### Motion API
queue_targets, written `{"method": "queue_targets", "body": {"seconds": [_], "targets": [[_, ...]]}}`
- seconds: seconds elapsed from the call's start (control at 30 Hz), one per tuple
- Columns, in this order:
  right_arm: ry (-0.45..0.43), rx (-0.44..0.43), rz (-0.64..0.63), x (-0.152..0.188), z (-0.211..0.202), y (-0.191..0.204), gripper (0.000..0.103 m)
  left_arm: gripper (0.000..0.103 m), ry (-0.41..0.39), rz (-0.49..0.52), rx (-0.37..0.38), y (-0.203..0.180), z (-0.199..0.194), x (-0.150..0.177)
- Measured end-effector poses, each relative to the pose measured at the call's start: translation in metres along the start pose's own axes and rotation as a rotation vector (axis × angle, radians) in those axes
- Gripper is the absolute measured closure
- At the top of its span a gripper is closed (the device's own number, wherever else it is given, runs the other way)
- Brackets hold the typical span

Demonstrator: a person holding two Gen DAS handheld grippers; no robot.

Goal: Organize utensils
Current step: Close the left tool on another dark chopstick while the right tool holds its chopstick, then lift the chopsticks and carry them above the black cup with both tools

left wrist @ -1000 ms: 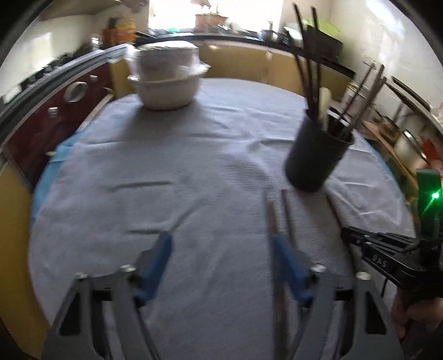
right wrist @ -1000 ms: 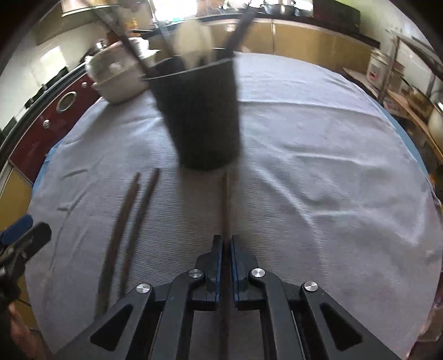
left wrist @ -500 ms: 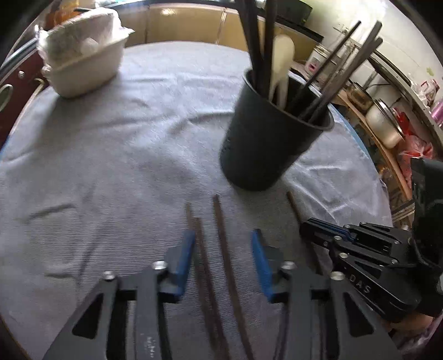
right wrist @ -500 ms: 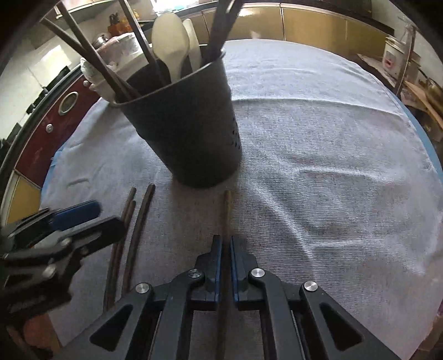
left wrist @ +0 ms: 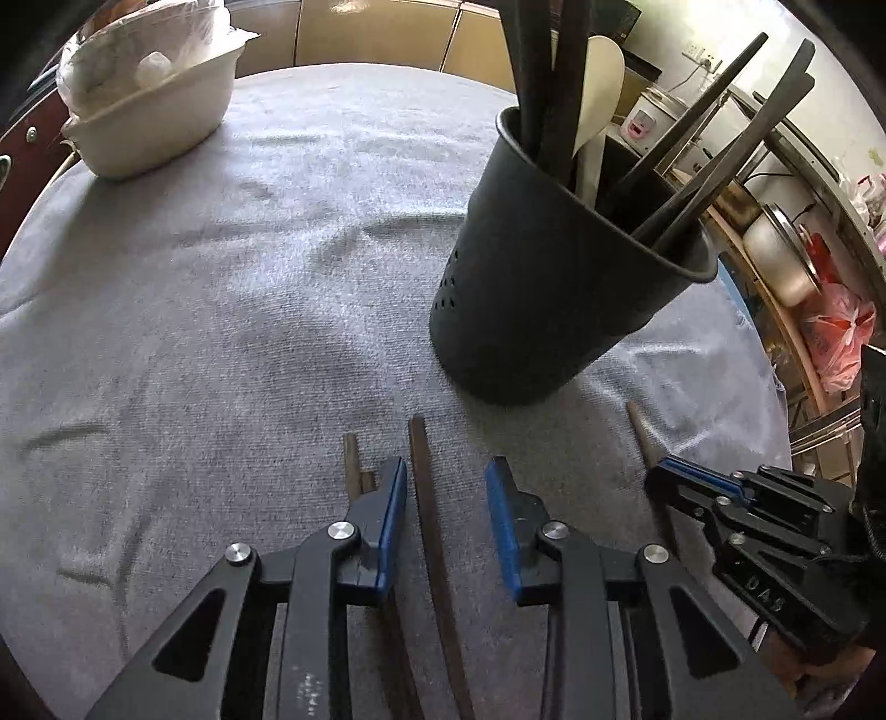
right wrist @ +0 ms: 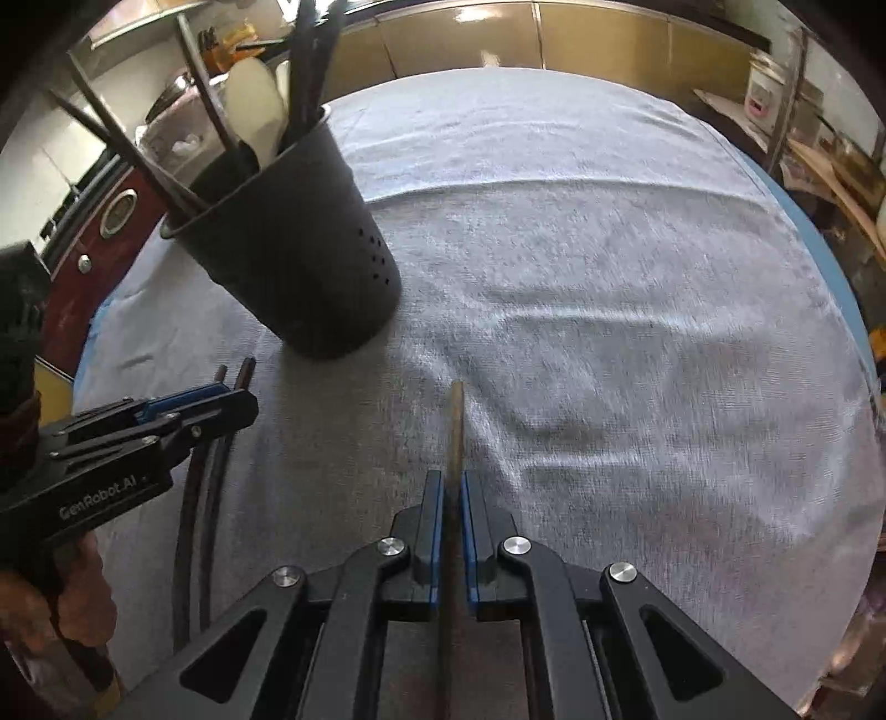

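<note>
Right hand-held gripper (right wrist: 453, 487) tight around chopstick (right wrist: 456, 421)

1. We're in a home kitchen / dining corner: round table under a grey cloth (left wrist: 210, 288) with yellow-tan cabinet fronts (right wrist: 598, 41) running behind it.
2. We see a rice cooker (left wrist: 645, 119) and a lidded steel pot (left wrist: 786, 260) on shelving to the right, w/ a red plastic bag (left wrist: 839, 338) below.
3. On the table we've got a black perforated utensil holder (left wrist: 548, 299) stuffed w/ dark chopsticks and a cream rice paddle (left wrist: 601, 88), plus a white lidded pot (left wrist: 149, 116).
4. We spot a dark-red appliance front w/ round metal knobs (right wrist: 119, 213) at left.
</note>
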State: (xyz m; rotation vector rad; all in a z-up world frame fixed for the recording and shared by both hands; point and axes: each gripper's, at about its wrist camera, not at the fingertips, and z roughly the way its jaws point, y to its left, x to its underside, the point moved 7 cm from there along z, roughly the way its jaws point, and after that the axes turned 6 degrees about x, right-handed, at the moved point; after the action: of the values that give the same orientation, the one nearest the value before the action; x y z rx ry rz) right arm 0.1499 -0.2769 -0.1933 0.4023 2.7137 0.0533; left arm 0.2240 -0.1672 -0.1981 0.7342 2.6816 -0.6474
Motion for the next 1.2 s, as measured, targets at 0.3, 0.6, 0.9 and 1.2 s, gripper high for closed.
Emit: {"method": "queue_targets", "body": {"seconds": [0.3,0.6,0.9,1.2], "targets": [[-0.031,-0.01,-0.02,-0.002,-0.002,0.0,0.095,0.072,-0.017,0.02,-0.023,-0.003,0.004,-0.011],[-0.062,-0.037,-0.003,0.001,-0.001,0.009,0.097,0.096,-0.05,0.064,-0.014,-0.003,0.009,-0.007],[-0.209,-0.074,-0.025,0.001,-0.056,0.017,0.097,0.097,-0.189,0.137,0.02,-0.021,-0.063,0.009],[-0.404,-0.13,-0.043,0.005,-0.131,0.034,0.097,0.097,-0.386,0.186,0.045,-0.056,-0.159,0.018]]}}
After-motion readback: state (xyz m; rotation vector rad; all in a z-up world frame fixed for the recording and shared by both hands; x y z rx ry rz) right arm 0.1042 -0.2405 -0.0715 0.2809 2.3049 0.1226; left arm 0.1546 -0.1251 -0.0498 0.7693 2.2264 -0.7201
